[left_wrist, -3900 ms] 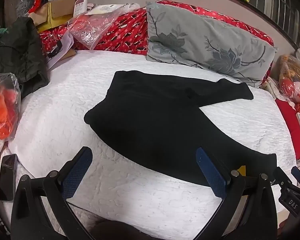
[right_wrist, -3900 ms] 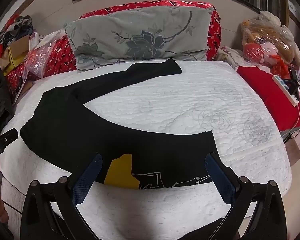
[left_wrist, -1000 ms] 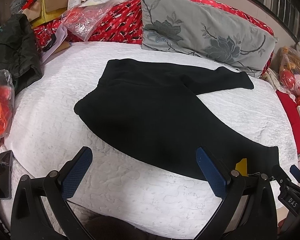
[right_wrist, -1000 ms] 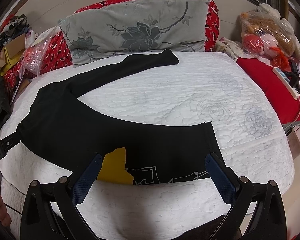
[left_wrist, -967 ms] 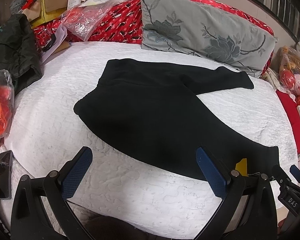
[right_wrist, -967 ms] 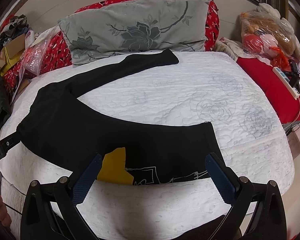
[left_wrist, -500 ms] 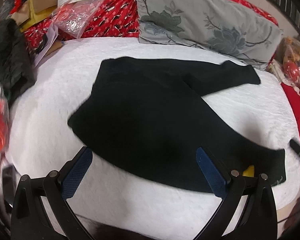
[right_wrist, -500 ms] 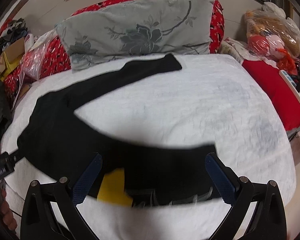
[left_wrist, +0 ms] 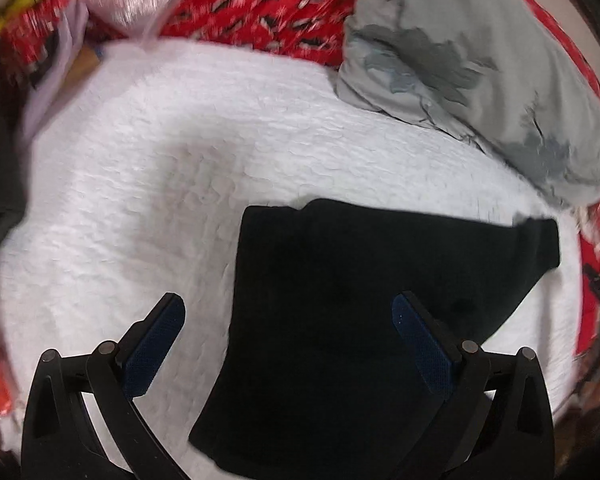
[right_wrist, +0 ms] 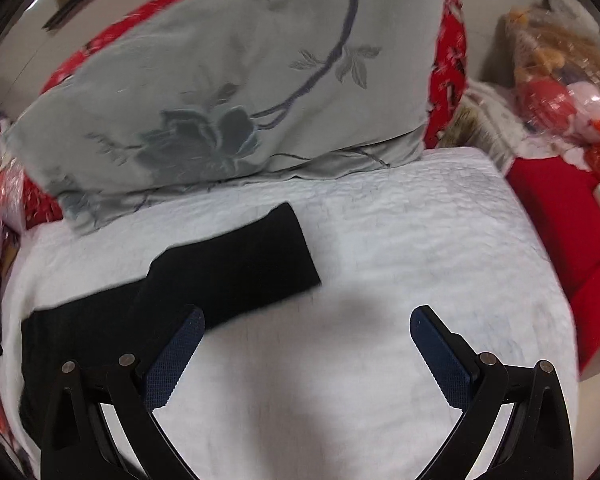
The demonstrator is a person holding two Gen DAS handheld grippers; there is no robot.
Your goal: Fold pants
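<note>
1. The bed (left_wrist: 148, 168), under a white quilted cover, fills both views; its near edge is cut off by the frame bottoms, and the left view is smeared by motion.
2. The pillow (right_wrist: 228, 92), grey with a flower print, leans along the bed's head edge; its left end runs out of the right view.
3. The pants (left_wrist: 340, 320), black, lie on the bed's middle. In the left view the near end runs out of frame between the fingers. In the right view one leg end (right_wrist: 260, 256) points toward the pillow, and folds are hard to read in the dark cloth.
4. The left gripper (left_wrist: 288, 320) is spread wide above the pants, gripping nothing.
5. The right gripper (right_wrist: 306, 328) is spread wide over bare cover, empty; its left finger overlaps the pants' edge in view, contact unclear.
</note>
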